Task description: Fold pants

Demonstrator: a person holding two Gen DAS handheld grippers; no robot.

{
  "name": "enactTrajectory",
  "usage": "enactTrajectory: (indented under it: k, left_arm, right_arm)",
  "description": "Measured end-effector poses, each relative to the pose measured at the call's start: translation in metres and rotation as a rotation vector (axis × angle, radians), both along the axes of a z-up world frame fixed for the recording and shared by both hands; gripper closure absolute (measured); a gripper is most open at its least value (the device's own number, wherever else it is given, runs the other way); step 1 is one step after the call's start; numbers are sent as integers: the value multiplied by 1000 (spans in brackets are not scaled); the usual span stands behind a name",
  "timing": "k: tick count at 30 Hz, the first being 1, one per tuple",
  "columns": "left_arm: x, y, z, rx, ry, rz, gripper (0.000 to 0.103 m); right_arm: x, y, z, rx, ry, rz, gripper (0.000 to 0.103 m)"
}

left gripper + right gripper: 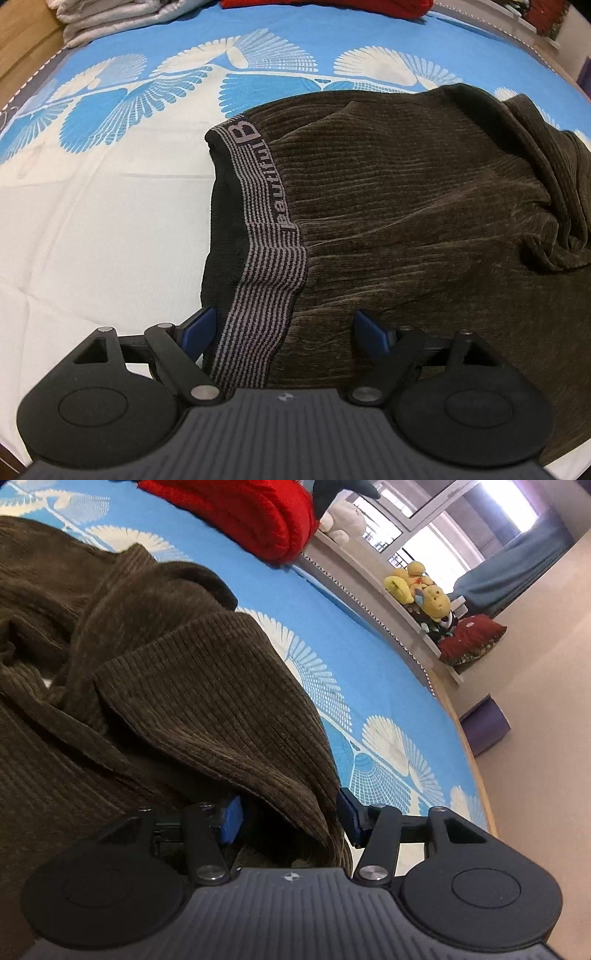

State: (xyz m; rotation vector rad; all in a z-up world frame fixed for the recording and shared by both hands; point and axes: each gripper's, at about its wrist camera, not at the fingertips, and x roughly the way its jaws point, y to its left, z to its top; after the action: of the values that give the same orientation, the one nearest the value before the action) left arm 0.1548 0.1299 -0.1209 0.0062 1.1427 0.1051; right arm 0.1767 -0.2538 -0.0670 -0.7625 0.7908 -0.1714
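Left claw (282, 328) spread wide, straddling the striped waistband (266, 236) at the near edge of the pants (406, 206), pads not pressing. Right claw (290, 819) partly spread, a fold of pants (207, 701) cloth between its fingers; cannot tell if pads touch it. Brown ribbed pants lie bunched on the bed (92, 221), blue-and-white sheet. Far: red cloth (240, 513), grey folded pile (110, 18), plush toys (421, 587) on a ledge at right.
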Motion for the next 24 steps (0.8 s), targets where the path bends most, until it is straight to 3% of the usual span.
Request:
enactTrajectory:
  k: [1, 2, 3, 6, 9, 14, 16, 17, 19, 21, 22, 24]
  left_arm:
    - [1, 0, 0, 3, 1, -9, 18]
    - [1, 0, -1, 7, 5, -19, 18]
    - [1, -1, -1, 13, 8, -31, 18]
    - [-1, -3, -3, 33, 14, -51, 18]
    - [-3, -4, -4, 51, 30, -53, 18]
    - [-8, -2, -4, 63, 41, -34, 18]
    - [-9, 1, -6, 57, 68, -16, 19]
    - [-10, 2, -8, 55, 83, -10, 19]
    - [-10, 4, -10, 56, 102, -1, 19]
    - [-10, 5, -9, 51, 105, 15, 19]
    - [-10, 6, -8, 43, 107, 26, 19]
    - [-12, 7, -7, 23, 113, 44, 19]
  right_arm:
    - [1, -2, 0, -3, -6, -12, 55]
    - [2, -4, -1, 3, -15, -23, 72]
    - [1, -6, 2, 24, -24, -32, 81]
    - [-3, -19, 22, 143, -88, -68, 91]
    - [-19, -53, 56, 378, -228, -184, 93]
    - [-75, -146, 95, 618, -476, -568, 93]
    - [-115, -195, 96, 696, -540, -832, 93]
    - [-133, -215, 88, 739, -528, -955, 93]
    - [-175, -258, 56, 867, -411, -1265, 93]
    - [-216, -284, 23, 1045, -343, -1497, 93]
    - [-231, -292, 15, 1128, -355, -1543, 93]
    - [-239, -300, 16, 1191, -365, -1490, 93]
